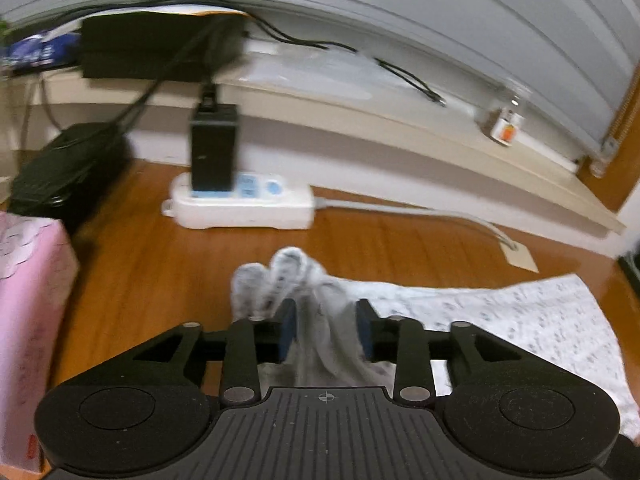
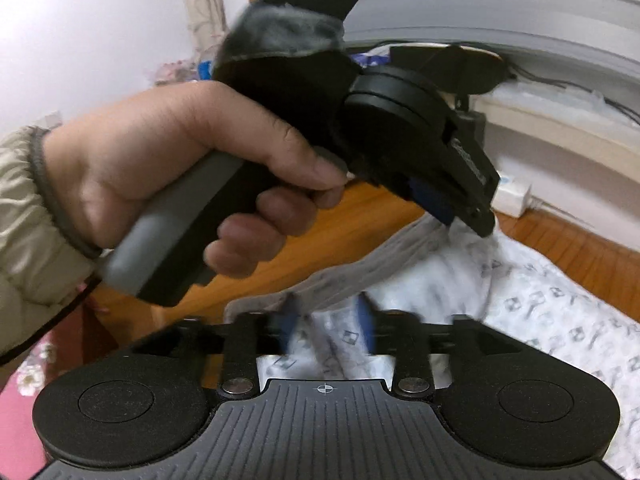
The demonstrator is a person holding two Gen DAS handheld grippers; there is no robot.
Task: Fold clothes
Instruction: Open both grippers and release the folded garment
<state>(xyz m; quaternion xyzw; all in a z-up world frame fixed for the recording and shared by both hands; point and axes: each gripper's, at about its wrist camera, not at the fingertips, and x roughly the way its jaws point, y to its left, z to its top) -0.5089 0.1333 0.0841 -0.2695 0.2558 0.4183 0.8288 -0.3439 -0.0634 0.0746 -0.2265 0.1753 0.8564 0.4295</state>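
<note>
— What has the left claw (image 1: 326, 330) got?
— Bunched white patterned garment (image 1: 520, 320), pinched between its blue pads.
— And the right claw (image 2: 326, 330)?
— Part-closed on the same garment, which trails across the wooden floor (image 1: 160, 264).

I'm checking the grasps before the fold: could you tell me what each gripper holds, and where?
Both grip the patterned white garment: the left gripper on a bunched, lifted end, the right gripper at its grey-banded edge.
</note>
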